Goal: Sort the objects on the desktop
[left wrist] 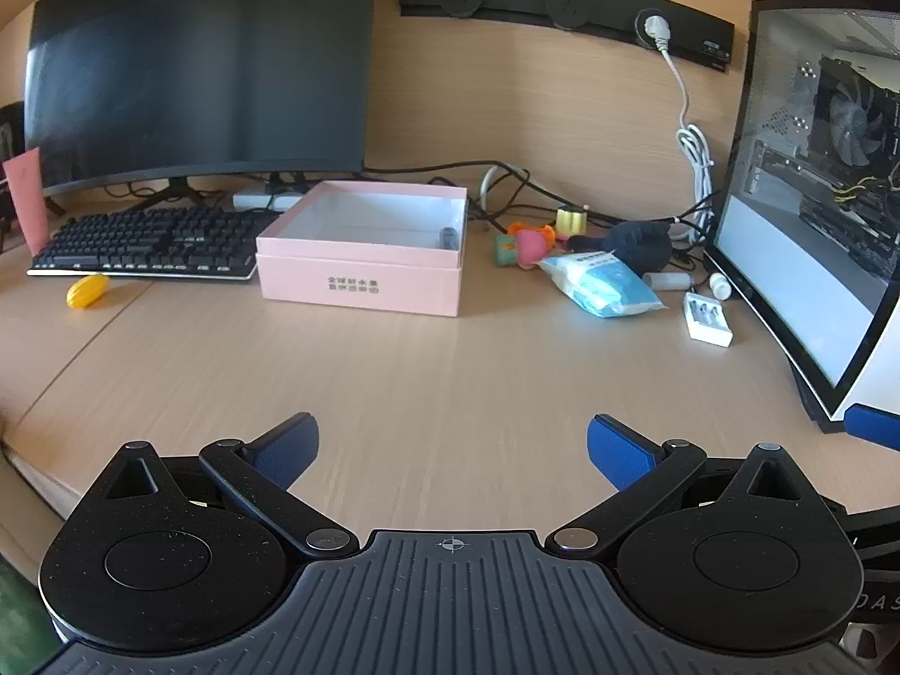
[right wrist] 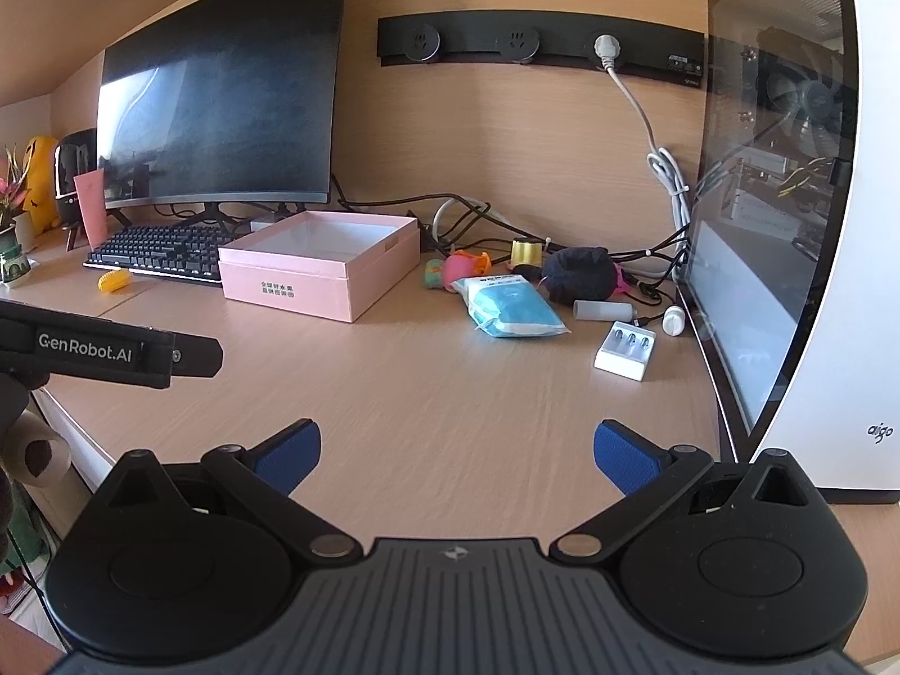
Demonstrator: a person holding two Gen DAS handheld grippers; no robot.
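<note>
A pale wooden desk (left wrist: 427, 371) runs along a wood-panelled wall, where a black socket strip (right wrist: 534, 48) holds one white plug, its cord hanging in a loose bundle. On the left stands a big dark curved monitor (left wrist: 197, 62), switched off, and on the right a white computer case (right wrist: 815, 225) with a glass side showing a fan. A black keyboard (left wrist: 152, 242) lies in front of the monitor.

Between keyboard and case sits an open pink box (left wrist: 363, 250), its white inside holding one small grey thing against the far right wall. To the right of the box lies a loose cluster: a black plush lump (right wrist: 579, 278), a blue and white packet (right wrist: 509, 306) just in front of it, a pink and orange toy (left wrist: 531, 244), a small yellow spool (left wrist: 571, 219), a white battery charger (right wrist: 624, 351) close to the case, a grey tube (right wrist: 602, 312) and a little white bottle (right wrist: 672, 320). A yellow corn-like toy (left wrist: 87, 291) lies alone, just in front of the keyboard's left end.

Both tools hover over the bare near edge of the desk. The left gripper (left wrist: 453, 450) has its blue pads (left wrist: 284, 453) spread wide with nothing between them; the right gripper (right wrist: 457, 453) is spread just as wide and also empty.
</note>
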